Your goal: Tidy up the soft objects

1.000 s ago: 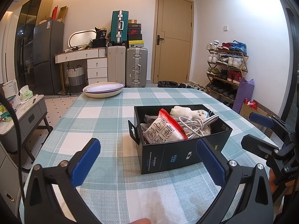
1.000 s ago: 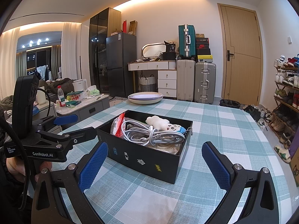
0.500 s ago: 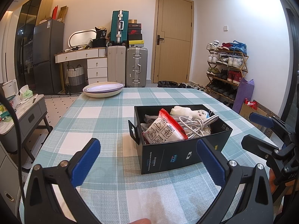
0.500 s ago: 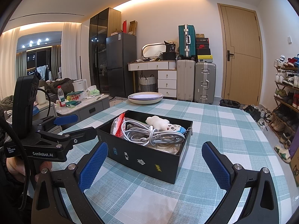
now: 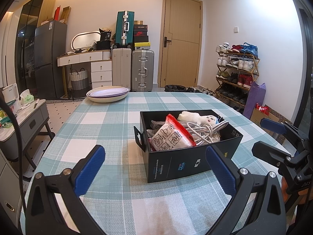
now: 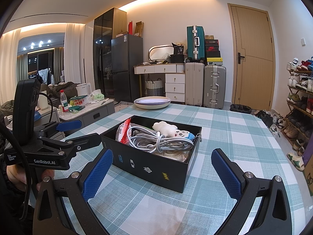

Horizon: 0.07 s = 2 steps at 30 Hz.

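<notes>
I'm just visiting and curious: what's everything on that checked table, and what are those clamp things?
box: one, black, open, mid-table
coiled cable: one, white-grey, in box
plush toy: one, white with blue end, in box, partly on the cable
packet: one, white with red edge, in box
dishes: stacked, cream and lilac, far table edge
tablecloth: one, teal-white check
left tool: open, blue pads, near box
right tool: open, blue pads, near box

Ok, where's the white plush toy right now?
In both views the white plush toy lies in the black box at its far end, atop the coiled white cable, mid-table.
</notes>
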Available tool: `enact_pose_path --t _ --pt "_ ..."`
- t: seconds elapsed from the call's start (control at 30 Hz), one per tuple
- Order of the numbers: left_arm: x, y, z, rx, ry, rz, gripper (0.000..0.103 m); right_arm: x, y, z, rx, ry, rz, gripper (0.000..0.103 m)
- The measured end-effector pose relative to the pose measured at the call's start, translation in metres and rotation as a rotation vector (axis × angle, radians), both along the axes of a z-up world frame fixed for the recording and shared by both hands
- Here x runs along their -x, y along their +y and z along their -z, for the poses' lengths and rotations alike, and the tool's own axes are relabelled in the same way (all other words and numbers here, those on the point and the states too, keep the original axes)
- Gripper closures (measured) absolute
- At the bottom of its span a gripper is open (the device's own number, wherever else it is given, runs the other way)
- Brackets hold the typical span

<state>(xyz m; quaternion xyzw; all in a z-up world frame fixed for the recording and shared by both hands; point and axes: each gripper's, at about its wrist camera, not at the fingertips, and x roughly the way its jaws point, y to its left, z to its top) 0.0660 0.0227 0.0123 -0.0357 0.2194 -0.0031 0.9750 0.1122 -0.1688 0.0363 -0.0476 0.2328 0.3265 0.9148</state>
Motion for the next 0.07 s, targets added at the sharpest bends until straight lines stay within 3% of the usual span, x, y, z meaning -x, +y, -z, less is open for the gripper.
enact_pose_path --t 0.07 --pt "-0.0006 -0.0012 -0.0002 -0.001 0.000 0.001 0.000 0.0000 0.0001 0.0000 0.000 -0.001 0.000 0.001"
